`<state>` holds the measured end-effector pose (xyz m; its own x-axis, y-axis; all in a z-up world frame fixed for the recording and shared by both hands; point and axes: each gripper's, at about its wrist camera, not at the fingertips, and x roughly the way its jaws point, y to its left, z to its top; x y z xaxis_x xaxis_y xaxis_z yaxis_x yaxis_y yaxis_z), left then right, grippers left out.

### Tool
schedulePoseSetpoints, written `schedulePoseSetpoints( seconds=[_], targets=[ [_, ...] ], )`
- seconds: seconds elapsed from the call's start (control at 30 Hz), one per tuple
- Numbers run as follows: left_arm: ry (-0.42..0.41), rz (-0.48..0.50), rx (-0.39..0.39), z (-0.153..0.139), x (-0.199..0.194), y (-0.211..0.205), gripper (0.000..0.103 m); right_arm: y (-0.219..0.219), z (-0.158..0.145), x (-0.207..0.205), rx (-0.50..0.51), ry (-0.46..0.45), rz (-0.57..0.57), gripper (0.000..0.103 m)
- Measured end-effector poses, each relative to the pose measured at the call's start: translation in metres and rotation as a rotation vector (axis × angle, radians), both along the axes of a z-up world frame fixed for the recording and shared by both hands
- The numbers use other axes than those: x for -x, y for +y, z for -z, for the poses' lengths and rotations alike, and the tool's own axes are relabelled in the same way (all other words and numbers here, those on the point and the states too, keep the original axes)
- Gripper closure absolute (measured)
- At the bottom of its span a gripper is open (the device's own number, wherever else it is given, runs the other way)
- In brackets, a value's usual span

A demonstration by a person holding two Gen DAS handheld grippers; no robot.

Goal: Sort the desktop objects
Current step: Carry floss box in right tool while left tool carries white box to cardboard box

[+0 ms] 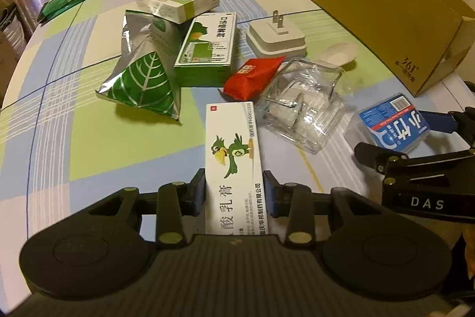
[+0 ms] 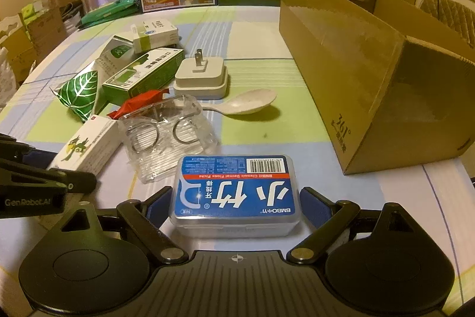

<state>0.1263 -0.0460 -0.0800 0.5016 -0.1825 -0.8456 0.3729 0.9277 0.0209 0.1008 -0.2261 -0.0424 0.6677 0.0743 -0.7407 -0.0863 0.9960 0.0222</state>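
Matte black left gripper [image 1: 234, 195] with ribbed centre plate, two round discs at its rear corners, brass-coloured pivot screws on angled link arms, blue fingers [image 1: 198, 192]. Same build on right gripper [image 2: 234, 204], small crosshair mark on its plate. White "DAS" and "GenRobot.AI" lettering along the sides.

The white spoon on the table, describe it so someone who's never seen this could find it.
Start at the big brown cardboard box lying on its side. Left of its open end sits a white plug adapter; the white plastic spoon lies just in front of it, the only utensil among packets and boxes.
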Motion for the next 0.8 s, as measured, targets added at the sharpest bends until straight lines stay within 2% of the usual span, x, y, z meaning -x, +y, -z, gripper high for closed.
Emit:
schedulePoseSetpoints(
  seconds=[0.03, 0.5, 0.67, 0.8],
  targets=[
    [0.005, -0.004, -0.002, 0.000, 0.000, 0.000, 0.070, 0.000, 0.000, 0.000, -0.002, 0.000, -0.003, 0.019],
    [-0.003, -0.067, 0.024, -0.023, 0.023, 0.006, 0.070, 0.001, -0.022, 0.017, -0.019, -0.069, -0.020, 0.020],
    [-0.032, -0.074, 0.047, -0.045, 0.032, 0.003, 0.070, -0.003, -0.052, 0.022, -0.024, -0.129, -0.010, 0.020],
    [-0.069, -0.056, 0.071, -0.070, 0.032, -0.009, 0.070, -0.023, -0.088, 0.023, -0.031, -0.189, 0.029, 0.020]
  ],
)
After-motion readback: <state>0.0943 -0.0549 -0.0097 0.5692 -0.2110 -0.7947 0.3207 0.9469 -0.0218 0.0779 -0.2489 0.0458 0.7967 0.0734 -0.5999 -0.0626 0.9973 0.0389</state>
